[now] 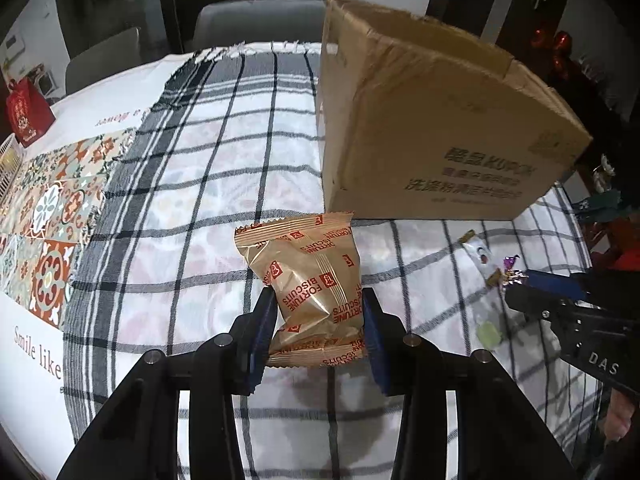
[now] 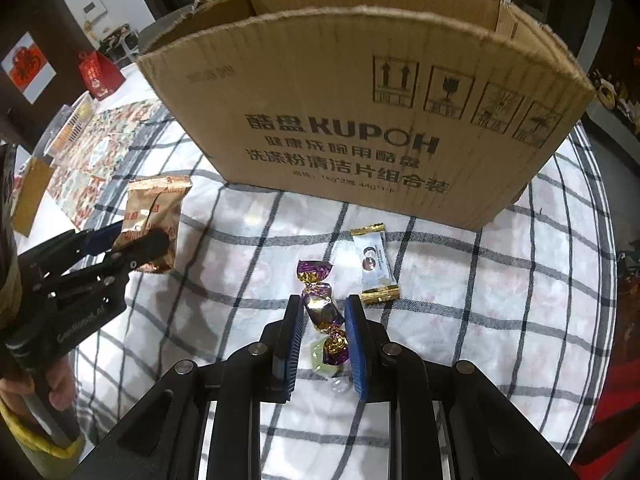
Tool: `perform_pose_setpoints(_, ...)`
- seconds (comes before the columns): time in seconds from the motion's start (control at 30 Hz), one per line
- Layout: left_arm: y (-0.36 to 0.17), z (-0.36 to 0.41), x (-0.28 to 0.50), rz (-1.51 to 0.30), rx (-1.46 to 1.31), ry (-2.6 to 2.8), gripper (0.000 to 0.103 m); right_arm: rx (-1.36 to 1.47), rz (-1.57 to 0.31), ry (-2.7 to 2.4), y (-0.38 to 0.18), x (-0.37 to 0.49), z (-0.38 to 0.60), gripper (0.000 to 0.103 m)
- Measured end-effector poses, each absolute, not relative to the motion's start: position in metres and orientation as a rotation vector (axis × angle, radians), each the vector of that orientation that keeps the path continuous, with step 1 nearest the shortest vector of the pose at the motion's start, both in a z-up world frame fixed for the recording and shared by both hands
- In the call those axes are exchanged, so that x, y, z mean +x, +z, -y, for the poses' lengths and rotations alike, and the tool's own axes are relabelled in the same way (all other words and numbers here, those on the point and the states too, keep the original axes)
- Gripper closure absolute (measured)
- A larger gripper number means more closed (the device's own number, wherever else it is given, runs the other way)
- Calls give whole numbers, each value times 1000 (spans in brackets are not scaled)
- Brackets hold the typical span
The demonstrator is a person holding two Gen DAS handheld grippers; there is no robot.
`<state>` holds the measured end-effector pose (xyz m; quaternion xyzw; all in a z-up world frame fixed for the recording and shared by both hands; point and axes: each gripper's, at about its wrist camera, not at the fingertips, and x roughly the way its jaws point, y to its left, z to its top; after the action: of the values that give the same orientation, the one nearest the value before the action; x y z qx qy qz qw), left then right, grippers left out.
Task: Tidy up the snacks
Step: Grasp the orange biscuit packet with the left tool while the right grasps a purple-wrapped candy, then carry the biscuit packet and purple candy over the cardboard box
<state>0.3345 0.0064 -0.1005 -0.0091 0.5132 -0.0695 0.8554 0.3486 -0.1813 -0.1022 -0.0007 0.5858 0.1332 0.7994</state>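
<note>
A golden Fortune Biscuits packet (image 1: 308,272) is pinched between the blue pads of my left gripper (image 1: 318,294), which is shut on it above the checked cloth (image 1: 200,200). The same packet (image 2: 154,208) and left gripper (image 2: 140,240) show at the left of the right wrist view. My right gripper (image 2: 324,300) is shut on a purple-and-gold wrapped candy (image 2: 322,312), with more such wrappers above and below it. On the cloth lie a white candy bar (image 2: 374,264) and a pale green sweet (image 2: 318,356). An open cardboard box (image 2: 360,120) stands just behind.
A red gift bag (image 1: 28,116) and a white basket (image 2: 78,120) stand at the far left by a patterned runner (image 1: 52,216). Grey chairs (image 1: 256,24) sit past the table's far edge. A person's hand (image 2: 60,392) holds the left gripper's handle.
</note>
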Motion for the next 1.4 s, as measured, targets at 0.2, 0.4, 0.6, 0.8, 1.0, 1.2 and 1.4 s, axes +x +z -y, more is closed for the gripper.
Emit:
perform_pose_setpoints(0.2,-76,-7,321,-1022,-27,-160,62,11,-1209,314,-80,339,181,81)
perform_pose_setpoints(0.4,-46,-4,309,-948,-24,-185,63,28,-1149,334,-55,333,182,81)
perform_pose_setpoints(0.6,-19,0,307,-885,-13,-206,63,54,-1093,344,-32,330,187,81)
perform_pose_setpoints(0.8,2,6,313,-842,-2,-217,63,81,-1052,349,-13,334,190,81)
perform_pose_setpoints(1.0,21,13,322,-803,16,-227,63,121,-1008,349,5,343,198,81)
perform_pose_setpoints(1.2,33,22,331,-781,24,-246,63,127,-967,334,22,352,204,81)
perform_pose_setpoints(1.4,40,30,347,-770,23,-262,63,129,-917,314,36,365,212,81)
